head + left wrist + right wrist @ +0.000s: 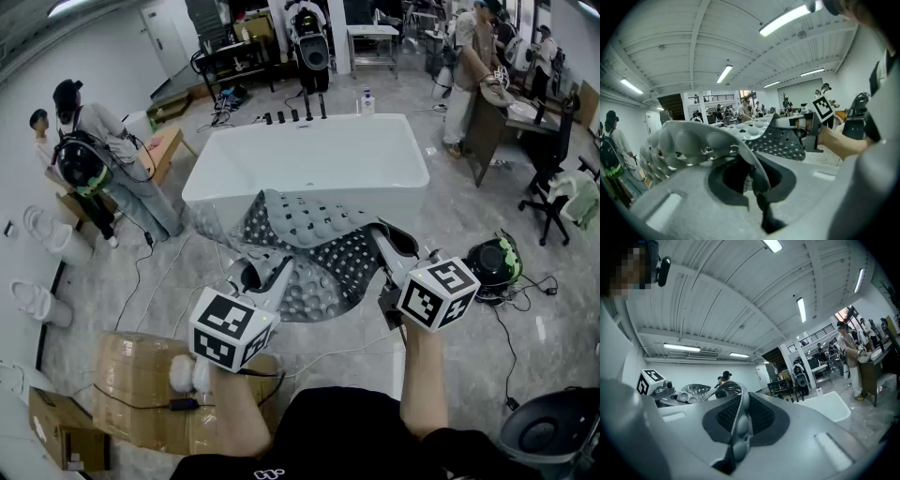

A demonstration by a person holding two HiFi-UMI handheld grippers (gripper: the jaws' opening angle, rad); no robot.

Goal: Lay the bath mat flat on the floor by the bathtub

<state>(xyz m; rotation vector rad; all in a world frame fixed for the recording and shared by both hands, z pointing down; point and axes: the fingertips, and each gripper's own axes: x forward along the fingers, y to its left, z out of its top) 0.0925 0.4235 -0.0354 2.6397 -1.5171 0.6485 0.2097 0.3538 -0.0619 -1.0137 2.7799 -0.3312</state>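
Bath mat: grey pliant sheet with domed bumps and rows of small holes, held crumpled above the floor before the near wall of the white rectangular bathtub. The left gripper is clamped on its left edge and the right gripper on its right edge. Surrounds: bare grey floor along the tub crossed by a loose cable, cardboard box near left, black-and-green device at right, person off the tub's left end.
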